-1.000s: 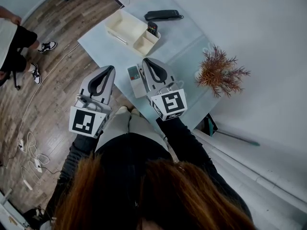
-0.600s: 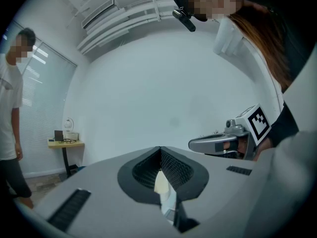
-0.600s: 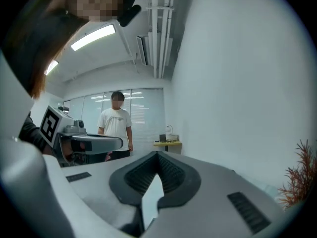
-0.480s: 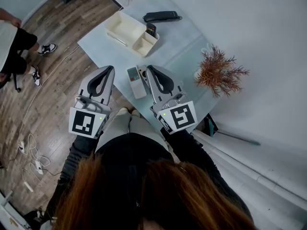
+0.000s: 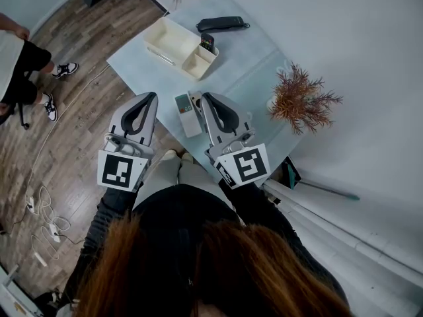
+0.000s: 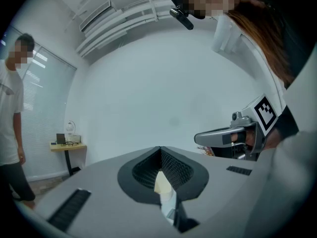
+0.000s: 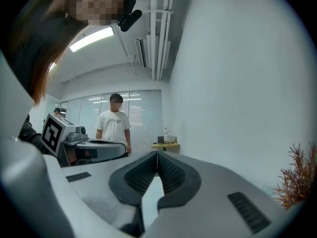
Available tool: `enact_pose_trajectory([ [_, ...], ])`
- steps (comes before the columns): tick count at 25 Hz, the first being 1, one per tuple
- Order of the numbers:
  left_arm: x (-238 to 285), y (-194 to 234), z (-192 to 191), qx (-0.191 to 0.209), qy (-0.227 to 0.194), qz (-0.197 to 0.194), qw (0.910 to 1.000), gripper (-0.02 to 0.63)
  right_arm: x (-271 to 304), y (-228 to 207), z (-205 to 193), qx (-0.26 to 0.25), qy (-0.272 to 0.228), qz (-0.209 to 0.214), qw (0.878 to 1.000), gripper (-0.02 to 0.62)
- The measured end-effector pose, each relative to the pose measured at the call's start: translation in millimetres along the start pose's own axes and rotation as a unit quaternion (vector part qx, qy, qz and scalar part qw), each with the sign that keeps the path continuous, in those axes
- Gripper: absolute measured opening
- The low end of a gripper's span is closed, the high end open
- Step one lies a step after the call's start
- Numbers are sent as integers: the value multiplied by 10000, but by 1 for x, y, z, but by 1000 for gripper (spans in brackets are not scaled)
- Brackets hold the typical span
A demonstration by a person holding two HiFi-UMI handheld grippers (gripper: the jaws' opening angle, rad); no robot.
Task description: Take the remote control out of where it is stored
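white rectangular remote (image 5: 188, 117) lies flat on pale blue table (image 5: 251, 58), apparently already out of storage; hence left claw (image 5: 150, 96) and right claw (image 5: 204, 98) flank it, both pressed together, empty.

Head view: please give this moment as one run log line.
left gripper shut, empty | right gripper shut, empty | white remote on table, outside box

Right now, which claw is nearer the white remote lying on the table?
Right. In the head view the right claw sits close beside the white remote, on its right; the left claw is farther off on its left, with a clear gap.
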State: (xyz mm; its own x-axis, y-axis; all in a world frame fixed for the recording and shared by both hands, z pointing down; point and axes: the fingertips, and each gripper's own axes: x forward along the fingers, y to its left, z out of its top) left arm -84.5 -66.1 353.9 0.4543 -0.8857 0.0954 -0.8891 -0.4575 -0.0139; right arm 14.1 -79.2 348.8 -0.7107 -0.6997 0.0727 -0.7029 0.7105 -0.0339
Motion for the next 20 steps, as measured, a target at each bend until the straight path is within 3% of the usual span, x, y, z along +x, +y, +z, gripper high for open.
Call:
enact_pose_trajectory([
  [13,1,0,-1,-39,-22,-36,10000,9,10,-14,-5,-52,83,-270,9996,17],
  [20,0,1,-1,-37,-6,-63,10000,9,34,-39,-28,-162,328,-733,9966,17],
])
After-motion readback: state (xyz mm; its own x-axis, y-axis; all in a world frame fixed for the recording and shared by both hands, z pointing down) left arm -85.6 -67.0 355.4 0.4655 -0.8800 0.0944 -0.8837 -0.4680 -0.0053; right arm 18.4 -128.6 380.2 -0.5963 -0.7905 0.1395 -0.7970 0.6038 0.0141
